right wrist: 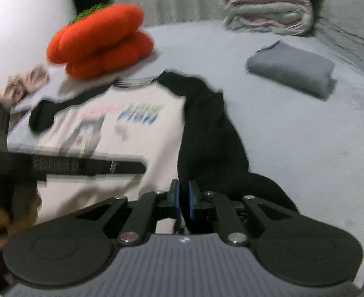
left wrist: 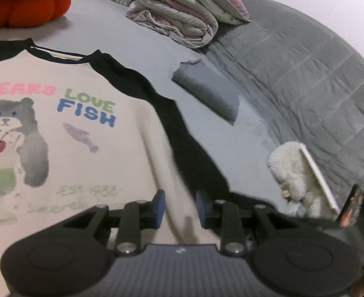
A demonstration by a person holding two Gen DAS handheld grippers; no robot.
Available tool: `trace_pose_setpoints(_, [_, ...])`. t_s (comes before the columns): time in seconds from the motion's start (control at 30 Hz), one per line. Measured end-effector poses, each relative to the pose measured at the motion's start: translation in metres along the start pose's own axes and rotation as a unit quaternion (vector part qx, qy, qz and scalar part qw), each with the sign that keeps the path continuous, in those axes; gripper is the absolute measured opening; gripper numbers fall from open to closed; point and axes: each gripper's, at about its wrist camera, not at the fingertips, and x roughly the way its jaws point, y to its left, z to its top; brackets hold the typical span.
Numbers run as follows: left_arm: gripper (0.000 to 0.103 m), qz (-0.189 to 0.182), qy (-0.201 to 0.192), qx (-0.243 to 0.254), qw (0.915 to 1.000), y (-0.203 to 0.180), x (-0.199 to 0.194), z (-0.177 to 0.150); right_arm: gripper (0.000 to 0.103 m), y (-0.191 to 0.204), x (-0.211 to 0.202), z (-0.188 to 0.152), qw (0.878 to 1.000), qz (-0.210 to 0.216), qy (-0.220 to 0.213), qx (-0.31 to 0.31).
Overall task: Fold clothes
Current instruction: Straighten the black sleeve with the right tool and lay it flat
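A cream sweatshirt (left wrist: 70, 148) with black sleeves and a bear print lies front up on the pale bed sheet (left wrist: 137, 44). My left gripper (left wrist: 180, 208) hovers low over its right side. Its blue pads stand apart, with a ridge of cream cloth under the gap and nothing pinched. In the right wrist view the sweatshirt (right wrist: 132, 133) lies ahead, blurred. Its black sleeve (right wrist: 206, 136) runs down along the body's right edge into my right gripper (right wrist: 183, 199). That gripper's pads are almost together, with dark cloth in the thin slit. A black finger (right wrist: 88, 167) of the left gripper reaches in from the left.
An orange pumpkin cushion (right wrist: 100, 37) sits beyond the collar. A folded grey garment (right wrist: 291, 74) lies to the right, and a rolled quilt (right wrist: 268, 7) farther back. A white fluffy item with a flat board (left wrist: 296, 173) and a grey quilted blanket (left wrist: 305, 74) border the right side.
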Motion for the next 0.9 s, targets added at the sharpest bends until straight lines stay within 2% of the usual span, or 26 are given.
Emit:
trace_pose_setpoints(0.07, [0.027,-0.009,0.000,-0.003,1.0000,-0.002,0.003,0.001,0.011,0.004,0.004,-0.006,1.000,0.000,0.010,-0.014])
trace_pose_setpoints(0.13, [0.027,-0.016,0.000,-0.001,0.9999,-0.006,0.007,0.002,0.017,0.005,0.004,-0.009,1.000,0.010,0.014,-0.024])
trace_pose_setpoints(0.3, [0.029,-0.038,0.006,0.000,0.9993,-0.014,0.021,0.002,0.019,0.001,-0.013,-0.015,0.997,0.061,0.036,-0.021])
trace_pose_setpoints(0.47, [0.029,-0.032,0.023,0.001,0.9992,-0.013,0.033,-0.004,0.021,-0.018,-0.037,-0.019,0.999,0.040,0.009,0.002])
trace_pose_setpoints(0.53, [0.029,-0.028,0.027,0.000,0.9992,-0.012,0.034,-0.006,0.035,-0.029,-0.048,-0.019,0.999,0.028,-0.009,0.018])
trace_pose_setpoints(0.67, [0.030,-0.028,0.026,-0.003,0.9993,-0.011,0.034,-0.005,0.039,-0.053,-0.062,-0.015,0.998,-0.003,-0.046,0.047])
trace_pose_setpoints(0.8, [0.030,-0.029,0.025,-0.005,0.9993,-0.010,0.033,-0.004,0.039,-0.068,-0.057,-0.016,0.997,-0.032,-0.033,0.064])
trace_pose_setpoints(0.9, [0.030,-0.028,0.024,-0.009,0.9993,-0.009,0.033,-0.003,0.039,-0.066,-0.049,-0.017,0.998,-0.041,-0.020,0.047])
